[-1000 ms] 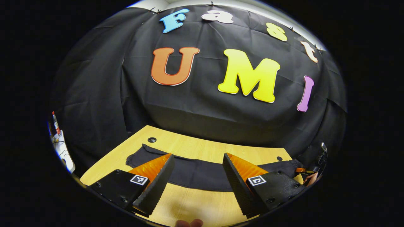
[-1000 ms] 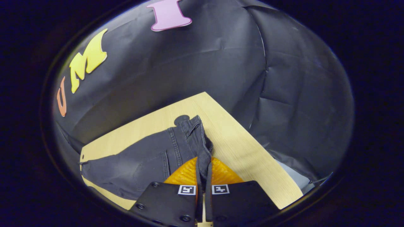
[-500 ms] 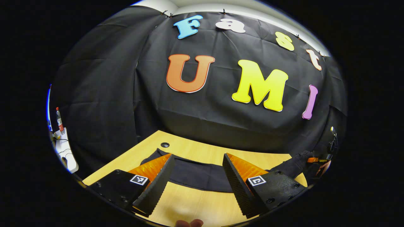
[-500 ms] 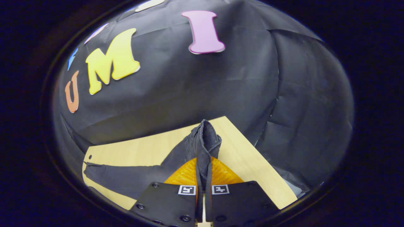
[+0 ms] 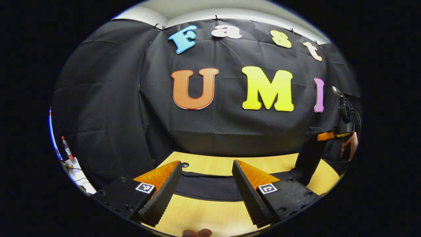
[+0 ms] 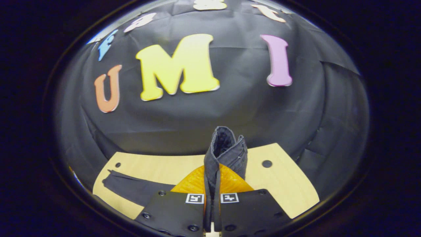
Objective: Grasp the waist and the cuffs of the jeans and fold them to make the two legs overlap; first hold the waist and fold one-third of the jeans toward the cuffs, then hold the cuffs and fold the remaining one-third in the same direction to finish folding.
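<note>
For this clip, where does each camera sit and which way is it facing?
Left gripper view: rides the left gripper, held open low over the wooden table, facing the booth wall across the jeans; a fingertip shows at the bottom edge.
Right gripper view: rides the right gripper, shut on the lifted waist, facing the wall.
Shared: jeans, table, wall.
</note>
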A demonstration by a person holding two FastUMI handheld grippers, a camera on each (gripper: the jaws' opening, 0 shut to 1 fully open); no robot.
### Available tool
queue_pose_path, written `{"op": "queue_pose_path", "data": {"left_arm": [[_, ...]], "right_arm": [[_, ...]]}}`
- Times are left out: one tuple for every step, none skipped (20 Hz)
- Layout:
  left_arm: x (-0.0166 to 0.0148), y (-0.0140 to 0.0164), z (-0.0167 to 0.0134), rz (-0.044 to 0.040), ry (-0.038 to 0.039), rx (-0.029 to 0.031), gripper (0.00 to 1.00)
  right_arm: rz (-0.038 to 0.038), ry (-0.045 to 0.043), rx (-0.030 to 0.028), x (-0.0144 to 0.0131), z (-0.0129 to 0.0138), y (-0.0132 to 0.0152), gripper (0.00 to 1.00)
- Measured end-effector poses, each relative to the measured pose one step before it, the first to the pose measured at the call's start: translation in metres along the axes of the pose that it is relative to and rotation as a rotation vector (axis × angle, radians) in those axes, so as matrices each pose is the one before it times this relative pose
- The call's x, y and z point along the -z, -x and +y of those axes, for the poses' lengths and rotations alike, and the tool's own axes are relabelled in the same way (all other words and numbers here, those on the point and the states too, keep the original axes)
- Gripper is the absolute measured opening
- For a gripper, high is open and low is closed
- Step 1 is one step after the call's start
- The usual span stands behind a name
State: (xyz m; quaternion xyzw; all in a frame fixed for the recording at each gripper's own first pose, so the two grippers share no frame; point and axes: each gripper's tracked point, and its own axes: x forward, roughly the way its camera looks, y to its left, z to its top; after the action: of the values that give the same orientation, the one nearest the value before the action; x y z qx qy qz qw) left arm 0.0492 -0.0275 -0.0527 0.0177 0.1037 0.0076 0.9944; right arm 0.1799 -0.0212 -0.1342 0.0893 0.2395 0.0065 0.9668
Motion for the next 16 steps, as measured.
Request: {"op": "queue_pose_path", "data": {"left_arm": [[0.00186, 0.00134, 0.00661, 0.00085, 0.01138, -0.00233, 0.99], [0.00152, 0.00146, 0.00743, 0.00069, 0.01397, -0.00699, 0.99], [0.00284, 0.00066, 0.00669, 0.00853, 0.01748, -0.00610, 0.98], [0.00338, 0.00095, 0.00705, 0.00732, 0.01527, -0.00903, 0.99], [0.00103, 0.00196, 0.00791, 0.00547, 0.01346, -0.01196, 0.99], [0.00266, 0.00102, 0.00901, 0.00277, 0.01669, -0.01182, 0.99], [0.00249, 0.00230, 0.00747, 0.00212, 0.01891, -0.00816, 0.99], [0.00191, 0.00158, 0.00888, 0.00786, 0.01340, -0.01297, 0.98], [0.00352, 0.00013, 0.00868, 0.01427, 0.00705, -0.01598, 0.99], [0.00488, -0.00063, 0.00879, 0.00842, 0.00676, -0.01318, 0.99], [0.00181, -0.00060, 0.00770, 0.00425, 0.00876, -0.01331, 0.99], [0.00074, -0.00023, 0.00779, 0.00426, 0.01158, -0.00974, 0.99], [0.00168, -0.00051, 0.00708, 0.00624, 0.00776, -0.00924, 0.99], [0.00504, 0.00180, 0.00900, 0.00945, 0.00490, -0.00809, 0.98], [0.00209, -0.00036, 0.00670, 0.00559, 0.00431, -0.00513, 0.99], [0.00278, 0.00022, 0.00858, 0.00420, 0.00580, -0.00727, 0.99]], "right_arm": [[-0.00024, 0.02588, -0.02603, 0.00375, 0.02507, -0.00141, 0.04], [0.00426, 0.02878, -0.02228, 0.00717, 0.02287, -0.00503, 0.00], [0.01271, 0.02091, -0.02279, 0.00740, 0.02127, -0.00603, 0.04], [0.01126, 0.01504, -0.02111, 0.00762, 0.02033, -0.00443, 0.07], [0.01192, 0.01547, -0.01538, 0.00988, 0.01838, -0.00632, 0.04], [0.00829, 0.02854, -0.00894, 0.01054, 0.01620, -0.00978, 0.04], [0.00980, 0.04184, -0.00036, 0.01193, 0.01317, -0.00898, 0.00], [0.01508, 0.02671, -0.00685, 0.01572, 0.01623, -0.00834, 0.04], [0.01948, 0.01998, -0.01201, 0.01362, 0.01616, -0.00924, 0.04], [0.02640, 0.01839, -0.00958, 0.01656, 0.01644, -0.00987, 0.04], [0.02427, 0.01348, -0.00590, 0.01528, 0.01461, -0.01010, 0.04], [0.02874, 0.01517, -0.00314, 0.01724, 0.01493, -0.01243, 0.04], [0.02842, 0.01821, 0.00163, 0.01450, 0.00818, -0.01035, 0.04], [0.02830, 0.02341, 0.00430, 0.01358, 0.00775, -0.01163, 0.04], [0.02405, 0.02609, 0.00369, 0.01042, 0.00790, -0.01061, 0.04], [0.01778, 0.02622, 0.00416, 0.00974, 0.00849, -0.00762, 0.00]]}}
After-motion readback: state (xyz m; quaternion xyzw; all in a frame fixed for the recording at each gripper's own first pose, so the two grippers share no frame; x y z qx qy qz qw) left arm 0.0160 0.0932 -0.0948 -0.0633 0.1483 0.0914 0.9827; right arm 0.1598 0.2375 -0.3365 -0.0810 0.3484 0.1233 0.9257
